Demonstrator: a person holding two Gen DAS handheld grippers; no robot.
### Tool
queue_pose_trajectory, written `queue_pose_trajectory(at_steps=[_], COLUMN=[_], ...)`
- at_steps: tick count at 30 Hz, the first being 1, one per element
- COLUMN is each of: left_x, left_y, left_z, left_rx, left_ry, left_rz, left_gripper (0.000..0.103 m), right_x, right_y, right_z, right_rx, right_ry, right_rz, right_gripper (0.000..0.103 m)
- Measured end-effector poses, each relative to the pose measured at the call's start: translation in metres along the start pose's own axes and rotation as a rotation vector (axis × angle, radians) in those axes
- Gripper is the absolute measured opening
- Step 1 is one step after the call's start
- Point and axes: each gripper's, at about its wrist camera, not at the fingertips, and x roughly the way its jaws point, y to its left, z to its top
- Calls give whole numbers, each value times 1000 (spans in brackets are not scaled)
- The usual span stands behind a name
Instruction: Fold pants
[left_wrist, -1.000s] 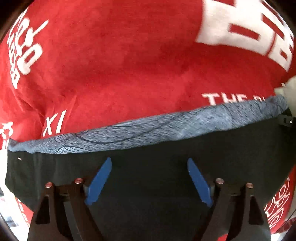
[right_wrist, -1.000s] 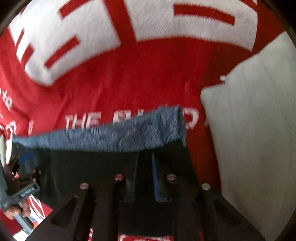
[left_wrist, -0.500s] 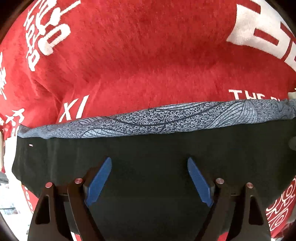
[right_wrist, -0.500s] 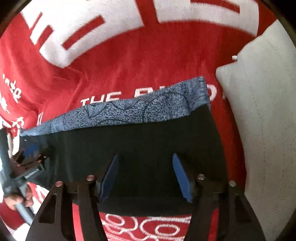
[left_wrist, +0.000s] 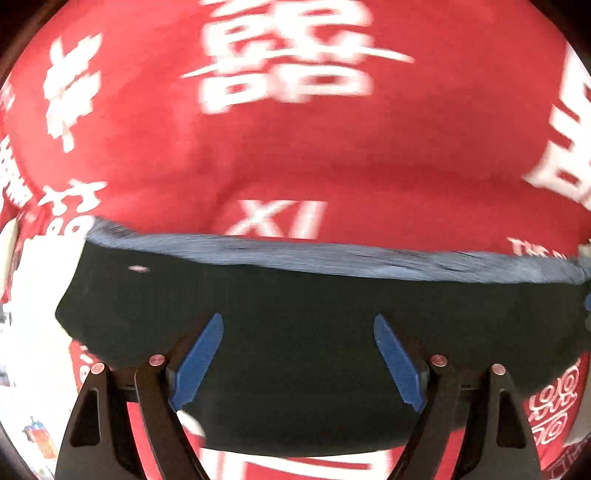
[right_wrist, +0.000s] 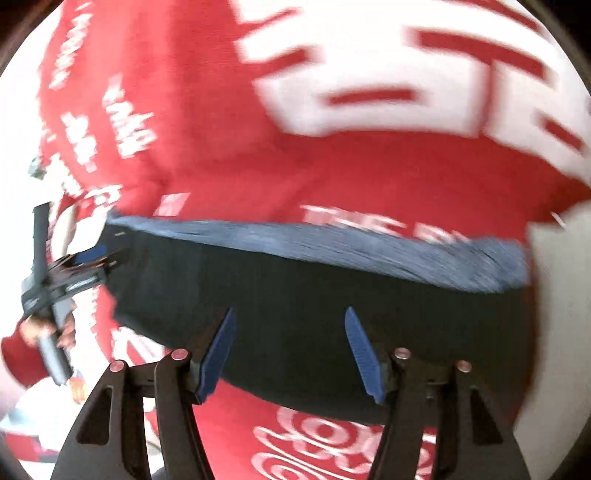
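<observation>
Pants (left_wrist: 314, 332): dark, folded into a compact rectangle, blue-grey patterned band (left_wrist: 332, 258) along the far edge. They lie flat on a red cloth with white lettering (left_wrist: 295, 155); whether table or bed lies under it, cannot tell. Pale pillow-like mass (right_wrist: 557, 314) just beside their right end.

Left tongs (left_wrist: 298, 360): blue pads apart, holding nothing, over the near half of the pants. Right tongs (right_wrist: 290, 350): likewise apart and empty, over the near edge. Contact with fabric: cannot tell.

Judgement: fold looks laid down and released. Next move calls for either a further fold across the width or smoothing; both views blurred.
</observation>
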Motion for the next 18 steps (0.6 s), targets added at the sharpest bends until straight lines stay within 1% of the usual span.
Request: queue_pose_trajectory(at_steps=[2, 6, 9, 10, 12, 14, 15, 16, 17, 18], left_x=[1, 13, 27, 31, 39, 47, 51, 57, 63, 69], left_y=[33, 111, 166, 179, 214, 240, 254, 262, 271, 277], left_z=[-2, -7, -8, -8, -8, -8, -8, -6, -4, -4], left_rx=[-28, -78, -111, -114, -119, -117, -116, -117, -120, -122], left_ry=[-7, -15, -20, -19, -25, -36, -45, -49, -50, -48], left_rz=[14, 25, 3, 1, 9, 16, 23, 27, 20, -1], left_gripper=[85, 85, 85, 85, 85, 85, 85, 85, 85, 85], right_x=[7, 39, 79, 84, 115, 154, 166, 184, 201, 211], right_y=[30, 112, 183, 195, 234, 280, 293, 317, 336, 347], right_z=[11, 38, 61, 66, 84, 106, 112, 122, 130, 134], right_rx=[-52, -171, -251, -262, -285, -326, -347, -386, -424, -450], right_ry=[-1, 4, 23, 30, 56, 84, 91, 98, 108, 118], right_rz=[35, 86, 86, 85, 103, 114, 115, 108, 101, 94], right_gripper=[66, 66, 66, 66, 66, 66, 65, 66, 66, 65])
